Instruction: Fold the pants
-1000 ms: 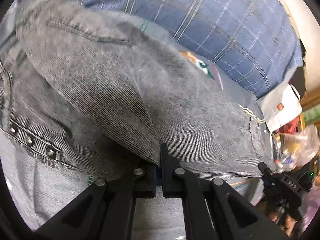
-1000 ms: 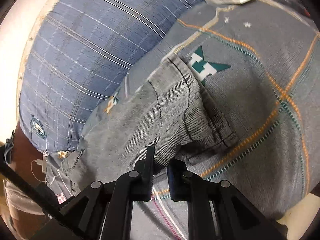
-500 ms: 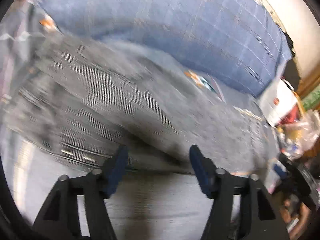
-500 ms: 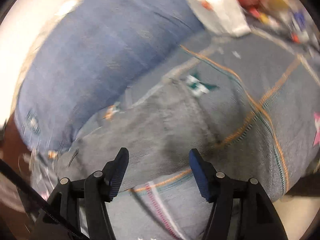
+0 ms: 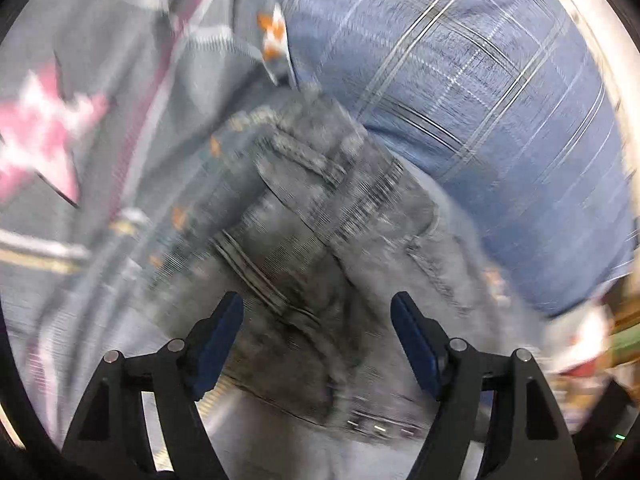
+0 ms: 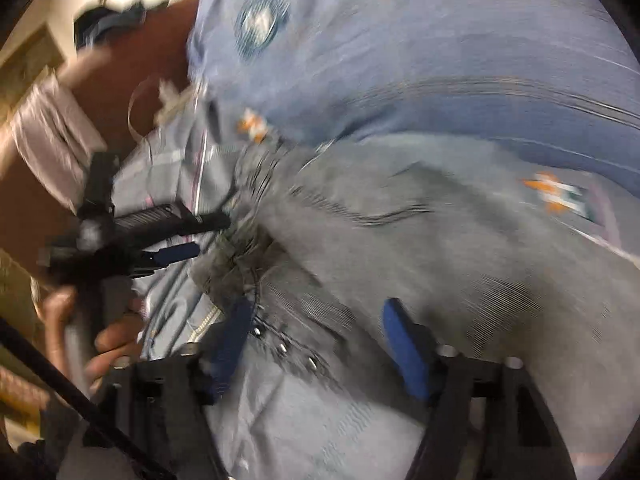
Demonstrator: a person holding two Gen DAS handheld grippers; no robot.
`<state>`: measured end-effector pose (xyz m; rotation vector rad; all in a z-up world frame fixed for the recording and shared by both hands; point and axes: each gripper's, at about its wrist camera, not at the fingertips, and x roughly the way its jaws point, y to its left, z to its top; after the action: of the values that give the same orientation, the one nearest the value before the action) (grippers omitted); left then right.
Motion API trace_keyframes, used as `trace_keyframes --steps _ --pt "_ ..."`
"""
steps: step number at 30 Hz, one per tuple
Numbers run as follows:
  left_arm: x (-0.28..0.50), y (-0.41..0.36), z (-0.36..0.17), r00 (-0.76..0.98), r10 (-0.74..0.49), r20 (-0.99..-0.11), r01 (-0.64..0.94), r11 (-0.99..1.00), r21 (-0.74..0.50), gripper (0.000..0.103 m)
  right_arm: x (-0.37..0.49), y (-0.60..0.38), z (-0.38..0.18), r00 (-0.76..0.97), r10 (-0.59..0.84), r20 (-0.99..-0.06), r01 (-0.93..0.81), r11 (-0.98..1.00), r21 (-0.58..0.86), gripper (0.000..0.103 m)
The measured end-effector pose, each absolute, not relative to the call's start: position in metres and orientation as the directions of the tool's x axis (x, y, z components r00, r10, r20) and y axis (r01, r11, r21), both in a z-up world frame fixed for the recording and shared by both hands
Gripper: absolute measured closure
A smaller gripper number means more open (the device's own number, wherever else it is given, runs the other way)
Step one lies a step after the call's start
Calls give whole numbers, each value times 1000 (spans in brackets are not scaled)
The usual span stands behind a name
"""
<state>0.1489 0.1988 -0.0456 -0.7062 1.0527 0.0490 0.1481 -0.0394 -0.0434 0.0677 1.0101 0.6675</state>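
Lying diagonally, the pants [image 5: 320, 248] sit below the opening left gripper [image 5: 316, 320] and closing right gripper [image 6: 316, 332], neither holding anything.

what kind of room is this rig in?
Probably a bedroom at home. The grey pants lie on a patterned bedspread with stars, beside a blue plaid pillow. Blurred household clutter sits at the edge.

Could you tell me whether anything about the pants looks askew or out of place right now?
The pants lie bunched and crooked against the blue pillow, with thick uneven layers rather than a flat fold. Blur hides finer detail.
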Motion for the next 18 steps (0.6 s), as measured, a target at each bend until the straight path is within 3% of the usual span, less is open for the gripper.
trace_keyframes --steps 2,11,14,18 --pt "149 205 -48 514 -335 -790 -371 743 -557 28 166 -16 -58 326 531 -783 -501 799 333 53" --pt "151 206 -53 509 -375 -775 -400 694 -599 28 205 57 -91 367 378 -850 -587 803 103 55" --pt "152 208 -55 513 -376 -772 -410 683 -605 28 208 53 -87 390 380 -839 -560 821 111 96" --pt "152 210 -59 518 -378 -767 -418 671 -613 28 206 35 -66 392 486 -781 -528 814 242 100"
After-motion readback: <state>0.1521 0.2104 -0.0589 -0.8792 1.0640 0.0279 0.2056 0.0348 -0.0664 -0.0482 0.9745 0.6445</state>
